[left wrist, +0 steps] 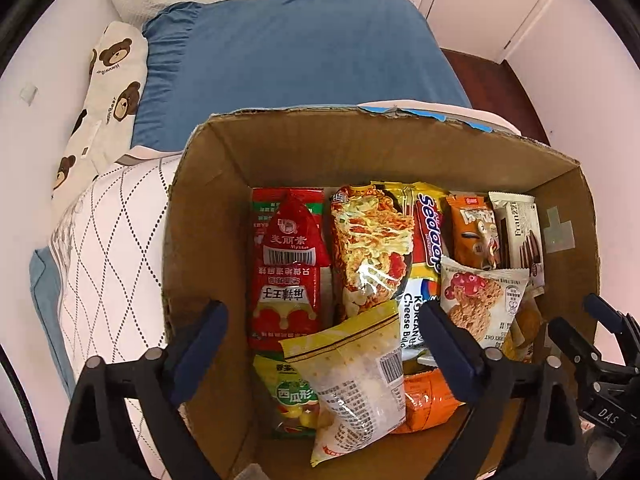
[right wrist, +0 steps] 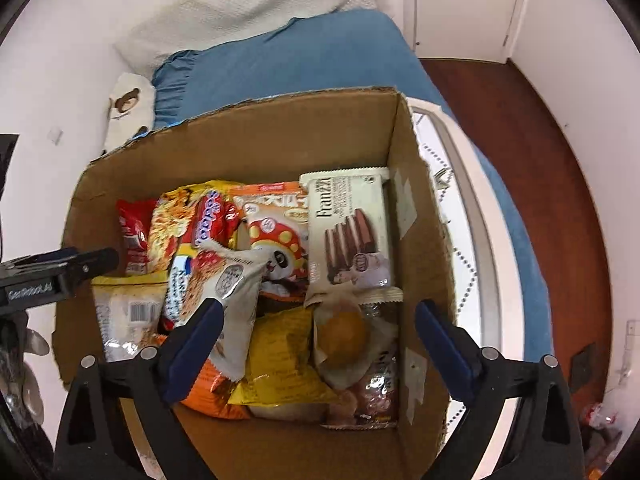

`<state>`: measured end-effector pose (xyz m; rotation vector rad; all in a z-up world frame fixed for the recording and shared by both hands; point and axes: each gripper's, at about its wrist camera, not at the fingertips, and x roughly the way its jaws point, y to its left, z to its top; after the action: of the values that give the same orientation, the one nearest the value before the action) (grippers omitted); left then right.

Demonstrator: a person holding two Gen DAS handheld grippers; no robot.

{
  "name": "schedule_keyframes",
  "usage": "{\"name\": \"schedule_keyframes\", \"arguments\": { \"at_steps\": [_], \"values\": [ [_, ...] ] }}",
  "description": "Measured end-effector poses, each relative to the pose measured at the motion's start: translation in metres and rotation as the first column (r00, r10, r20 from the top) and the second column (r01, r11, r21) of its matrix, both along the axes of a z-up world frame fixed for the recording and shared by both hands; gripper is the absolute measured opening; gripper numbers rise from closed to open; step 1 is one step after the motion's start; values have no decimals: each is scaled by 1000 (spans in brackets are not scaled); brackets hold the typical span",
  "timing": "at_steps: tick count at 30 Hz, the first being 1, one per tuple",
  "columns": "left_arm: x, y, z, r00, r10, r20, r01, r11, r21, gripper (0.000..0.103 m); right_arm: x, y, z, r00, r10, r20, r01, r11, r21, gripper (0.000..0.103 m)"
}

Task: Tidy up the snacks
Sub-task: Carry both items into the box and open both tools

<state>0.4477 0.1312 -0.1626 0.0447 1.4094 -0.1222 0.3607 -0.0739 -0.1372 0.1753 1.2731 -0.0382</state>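
Observation:
An open cardboard box [left wrist: 400, 148] [right wrist: 240, 148] on a bed holds many snack packs. In the left wrist view I see a red sauce pouch [left wrist: 290, 264], a noodle pack [left wrist: 372, 248], a yellow and clear pack [left wrist: 356, 380], an oat bar [left wrist: 480, 296] and a Franzzi wafer pack [left wrist: 520, 232]. In the right wrist view I see the Franzzi pack [right wrist: 352, 232], a panda snack [right wrist: 276, 236] and a wrapped cake [right wrist: 346, 332]. My left gripper [left wrist: 322, 328] is open above the box's near left. My right gripper [right wrist: 318, 328] is open and empty above the box's near right. Its fingers also show in the left wrist view [left wrist: 580, 332].
The box stands on a white quilted mattress [left wrist: 116, 240] with a blue sheet [left wrist: 288, 60]. A bear-print pillow [left wrist: 108, 96] lies at the left by the wall. Dark wooden floor [right wrist: 520, 160] and white cupboard doors [right wrist: 460, 4] are to the right.

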Motion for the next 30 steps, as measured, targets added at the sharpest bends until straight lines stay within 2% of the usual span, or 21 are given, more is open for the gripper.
{"name": "schedule_keyframes", "arguments": {
  "at_steps": [9,16,24,30],
  "values": [
    [-23,4,12,998,37,48,-36,999,-30,99,-8,5,9,1000,7,25,-5,998,-63,99],
    [-61,3,36,987,43,154,-38,999,-36,99,-31,10,23,998,18,68,-12,996,-88,100],
    [-111,4,66,959,54,278,-43,998,-47,99,-75,18,51,986,48,157,-26,990,-137,100],
    [-157,1,96,925,48,376,-43,999,-23,99,-114,20,80,972,56,227,-25,990,-140,100]
  ]
}}
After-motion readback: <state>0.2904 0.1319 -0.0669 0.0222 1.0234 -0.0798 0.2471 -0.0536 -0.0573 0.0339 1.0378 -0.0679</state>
